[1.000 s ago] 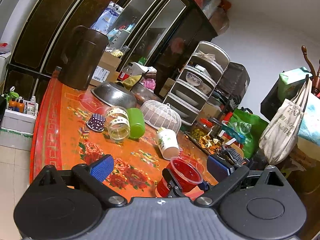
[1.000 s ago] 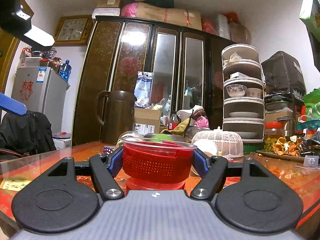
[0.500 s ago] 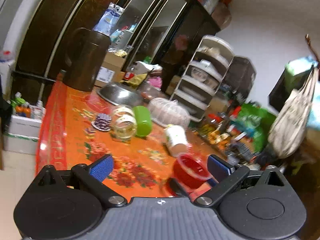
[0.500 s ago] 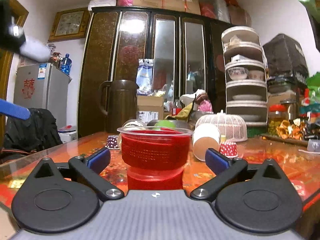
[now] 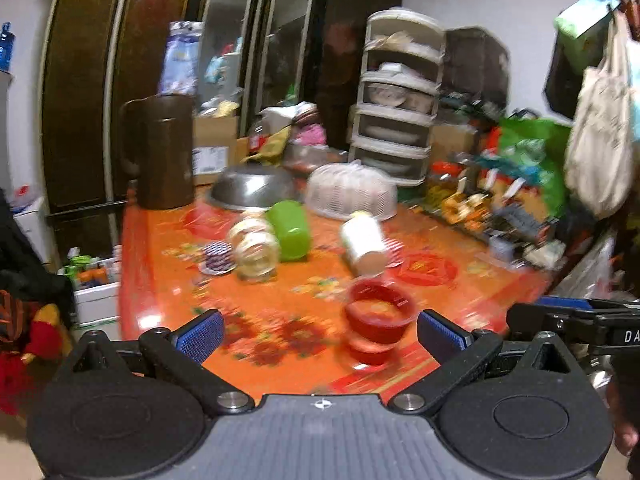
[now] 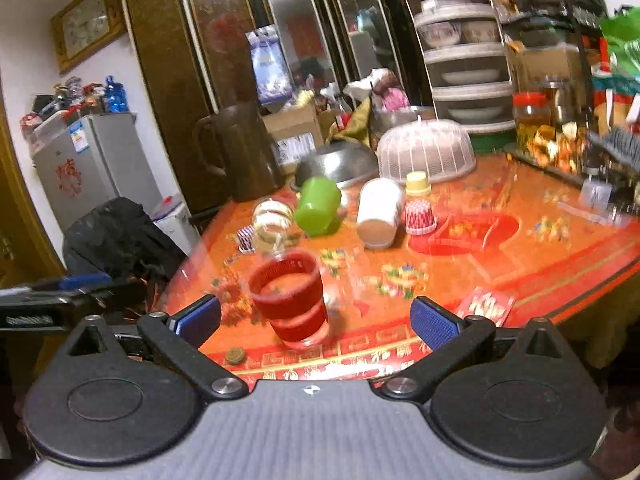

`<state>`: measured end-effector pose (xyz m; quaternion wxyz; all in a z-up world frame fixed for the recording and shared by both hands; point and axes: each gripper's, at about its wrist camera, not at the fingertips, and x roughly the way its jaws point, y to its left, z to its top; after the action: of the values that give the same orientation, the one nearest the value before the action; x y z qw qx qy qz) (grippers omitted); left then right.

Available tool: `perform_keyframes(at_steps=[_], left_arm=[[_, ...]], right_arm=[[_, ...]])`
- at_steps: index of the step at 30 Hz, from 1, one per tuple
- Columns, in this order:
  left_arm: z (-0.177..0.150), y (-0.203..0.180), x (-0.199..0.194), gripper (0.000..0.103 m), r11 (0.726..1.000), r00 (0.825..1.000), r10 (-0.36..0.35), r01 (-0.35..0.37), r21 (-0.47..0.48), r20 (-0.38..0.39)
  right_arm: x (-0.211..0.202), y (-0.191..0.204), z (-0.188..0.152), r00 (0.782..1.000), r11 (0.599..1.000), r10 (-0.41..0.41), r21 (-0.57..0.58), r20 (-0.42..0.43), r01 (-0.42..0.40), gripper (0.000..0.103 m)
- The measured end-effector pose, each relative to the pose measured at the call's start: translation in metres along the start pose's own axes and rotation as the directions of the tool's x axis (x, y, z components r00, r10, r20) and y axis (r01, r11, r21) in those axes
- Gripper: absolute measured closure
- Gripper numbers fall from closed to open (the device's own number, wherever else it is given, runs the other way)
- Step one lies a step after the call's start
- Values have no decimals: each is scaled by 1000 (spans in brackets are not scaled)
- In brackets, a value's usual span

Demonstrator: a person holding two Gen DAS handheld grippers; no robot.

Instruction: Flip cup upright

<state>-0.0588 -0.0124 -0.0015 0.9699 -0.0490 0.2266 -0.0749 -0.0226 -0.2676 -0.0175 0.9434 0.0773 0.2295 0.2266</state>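
A clear cup with a red insert (image 6: pixel 290 294) stands upright near the front edge of the orange table (image 6: pixel 520 264); it also shows in the left wrist view (image 5: pixel 376 326). My right gripper (image 6: pixel 316 320) is open and empty, above and behind the cup, apart from it. My left gripper (image 5: pixel 320 334) is open and empty, the cup beyond its right finger. A green cup (image 6: pixel 318 206), a white cup (image 6: pixel 378 214) and a glass jar (image 6: pixel 272 220) lie on their sides farther back.
A brown jug (image 6: pixel 240 152), a metal bowl (image 6: pixel 336 164) and a white mesh food cover (image 6: pixel 426 150) stand at the back. A red lid (image 6: pixel 472 232) and small patterned paper cups (image 6: pixel 420 216) lie mid-table. A fridge (image 6: pixel 88 164) stands left.
The right gripper opened, let go of the red cup, and rose back. The cup now stands alone. The left gripper swung around, still open.
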Motion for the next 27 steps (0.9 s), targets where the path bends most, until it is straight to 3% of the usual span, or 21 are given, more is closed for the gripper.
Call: perform_keyframes(at_steps=[4, 7, 11, 27], left_arm=[[8, -14, 13, 0, 999, 998, 20, -18, 28, -55], [6, -18, 29, 0, 1000, 996, 6, -5, 15, -91], [1, -19, 32, 0, 1000, 994, 10, -9, 8, -107], [5, -23, 32, 0, 999, 994, 41, -39, 25, -106]], right_arm=[[-8, 7, 6, 998, 993, -33, -107, 53, 39, 1], [14, 7, 4, 997, 984, -76, -160, 7, 77, 1], [26, 3, 2, 999, 988, -24, -154, -44, 17, 1], [16, -2, 4, 999, 993, 31, -109, -32, -34, 1]])
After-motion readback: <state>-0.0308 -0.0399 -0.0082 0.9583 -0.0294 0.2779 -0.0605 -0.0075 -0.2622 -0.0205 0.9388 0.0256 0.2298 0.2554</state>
